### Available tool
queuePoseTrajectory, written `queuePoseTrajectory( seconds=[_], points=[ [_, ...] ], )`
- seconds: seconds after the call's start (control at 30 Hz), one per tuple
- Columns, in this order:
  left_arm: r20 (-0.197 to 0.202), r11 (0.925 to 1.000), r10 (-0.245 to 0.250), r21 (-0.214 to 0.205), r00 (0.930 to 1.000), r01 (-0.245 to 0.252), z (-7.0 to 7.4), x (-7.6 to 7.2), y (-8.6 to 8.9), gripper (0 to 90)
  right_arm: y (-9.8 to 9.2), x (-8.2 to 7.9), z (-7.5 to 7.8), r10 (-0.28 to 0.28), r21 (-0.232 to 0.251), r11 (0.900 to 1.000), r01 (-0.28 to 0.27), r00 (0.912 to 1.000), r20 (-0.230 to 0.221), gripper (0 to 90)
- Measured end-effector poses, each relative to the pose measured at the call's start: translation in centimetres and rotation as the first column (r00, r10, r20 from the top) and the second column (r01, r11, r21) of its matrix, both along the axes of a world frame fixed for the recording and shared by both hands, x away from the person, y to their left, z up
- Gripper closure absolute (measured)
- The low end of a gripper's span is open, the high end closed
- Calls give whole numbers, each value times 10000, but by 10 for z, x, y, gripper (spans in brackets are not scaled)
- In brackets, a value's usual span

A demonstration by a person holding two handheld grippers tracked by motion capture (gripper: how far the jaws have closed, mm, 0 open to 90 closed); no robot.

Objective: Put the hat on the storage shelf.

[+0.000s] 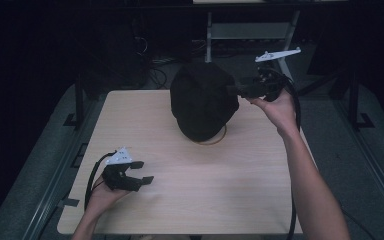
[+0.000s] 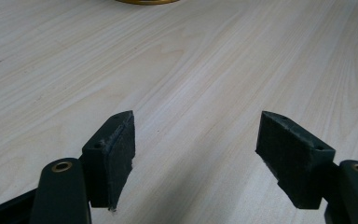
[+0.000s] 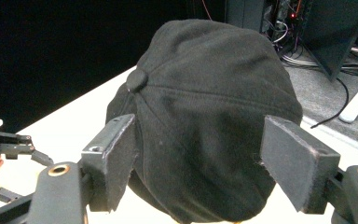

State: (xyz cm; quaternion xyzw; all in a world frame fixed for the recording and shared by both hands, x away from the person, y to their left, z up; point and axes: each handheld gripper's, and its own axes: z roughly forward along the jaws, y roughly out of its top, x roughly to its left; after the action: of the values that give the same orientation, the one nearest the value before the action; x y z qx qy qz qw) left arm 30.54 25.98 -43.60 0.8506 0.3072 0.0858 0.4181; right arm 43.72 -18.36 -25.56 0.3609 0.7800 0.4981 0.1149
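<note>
Lining up my right gripper point(image 1: 235, 90) on the black cap point(image 1: 203, 100), which sits on a gold ring point(image 1: 219, 140) toward the far middle of the table point(image 1: 190, 200). The cap's dead ahead of that gripper, its crown bulging between the wide-spread jaws, pads not pressing it yet I think. My left gripper point(image 1: 147, 172) hangs spread and empty near the front-left corner, well apart, so the right's clearly closer.
</note>
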Motion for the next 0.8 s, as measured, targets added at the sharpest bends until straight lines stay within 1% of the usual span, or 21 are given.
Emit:
queuePoseTrajectory(
  seconds=[0.33, 0.37, 0.4, 0.5, 0.57, 0.67, 0.7, 0.8],
  points=[
    [58, 10000, -23, 78, 10000, 22, 0, 1, 0, 274, -13, -13, -13, -18, 5, 10000, 18, 9998, -208, 256],
    [37, 10000, -13, 59, 10000, 12, 0, 1, 0, 274, -15, -14, -14, -13, 19, 10000, 13, 9998, -200, 256],
    [13, 10000, -13, 61, 10000, 13, 0, 1, 0, 274, -16, -15, -14, -2, 27, 10000, 3, 9996, -291, 251],
    [44, 9999, -68, 99, 10000, 68, 0, 0, 0, 274, -19, -20, -18, -19, 72, 10000, 21, 9996, -289, 251],
    [-3, 10000, -40, 63, 10000, 40, 0, 0, 0, 274, -22, -22, -20, -23, 92, 10000, 26, 9995, -306, 251],
    [-23, 10000, -42, 81, 10000, 42, 0, 0, 0, 274, -26, -26, -24, -58, 153, 9999, 65, 9990, -443, 242],
    [-34, 10000, -31, 71, 10000, 31, 0, 0, 0, 274, -27, -27, -25, -48, 178, 9998, 55, 9992, -399, 242],
    [-22, 9999, -60, 93, 10000, 60, -1, 0, 0, 274, -30, -30, -30, -50, 100, 9999, 55, 9989, -458, 233]
  ],
)
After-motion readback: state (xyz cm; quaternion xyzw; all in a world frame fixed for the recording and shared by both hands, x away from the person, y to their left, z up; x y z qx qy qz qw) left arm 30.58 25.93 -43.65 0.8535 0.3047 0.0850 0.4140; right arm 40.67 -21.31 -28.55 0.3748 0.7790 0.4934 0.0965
